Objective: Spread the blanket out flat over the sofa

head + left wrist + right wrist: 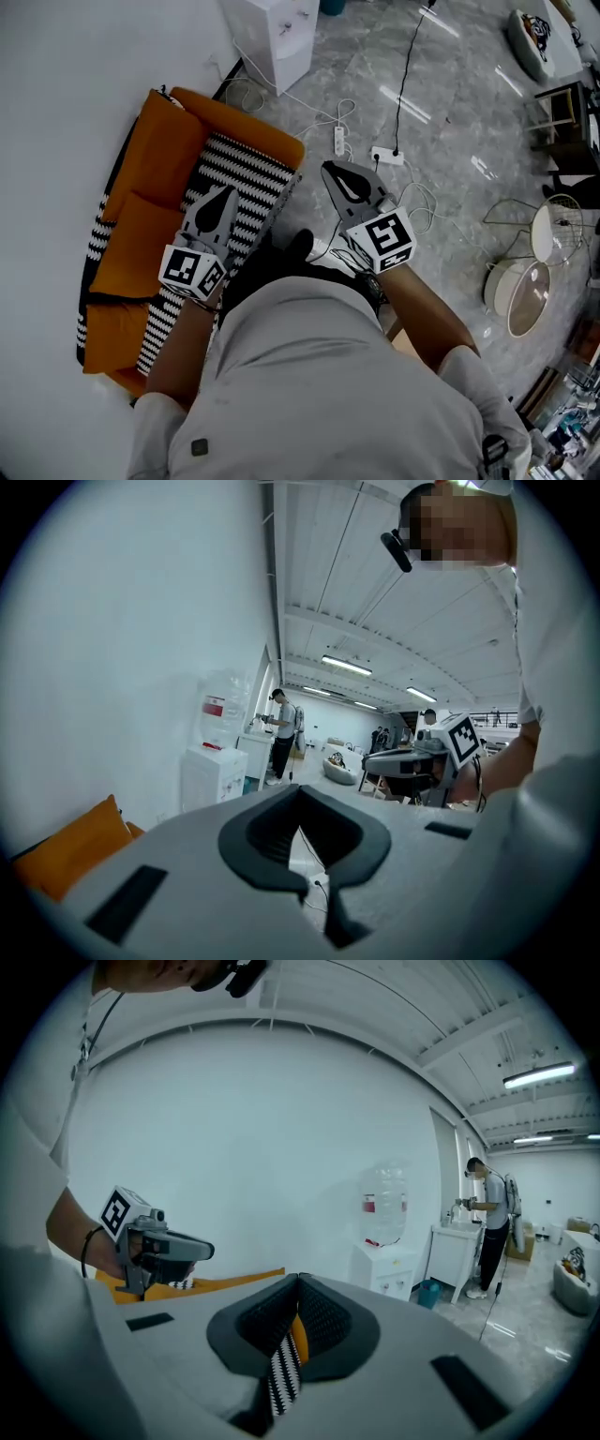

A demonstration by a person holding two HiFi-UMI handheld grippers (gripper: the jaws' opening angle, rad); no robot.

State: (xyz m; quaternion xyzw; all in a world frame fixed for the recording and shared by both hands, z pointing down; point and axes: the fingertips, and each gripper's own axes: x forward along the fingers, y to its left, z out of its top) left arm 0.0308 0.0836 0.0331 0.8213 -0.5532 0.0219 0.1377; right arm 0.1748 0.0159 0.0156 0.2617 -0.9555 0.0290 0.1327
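Left tongs (300, 787): jaws together, nothing between them. In the head view they sit left of centre, directly above the black-and-white striped blanket (251, 178). The blanket lies as a band along the seat of the orange sofa (150, 159) at the frame's left. Whether the tips touch the cloth cannot be determined.

Right tongs (298, 1279): jaws together, clamped on nothing. In the head view they sit at centre frame over the grey floor (450, 141), just beside the sofa's upper-right end and near the blanket's edge, apart from it. In the right gripper view the blanket shows low in the frame, beyond the closed jaws.
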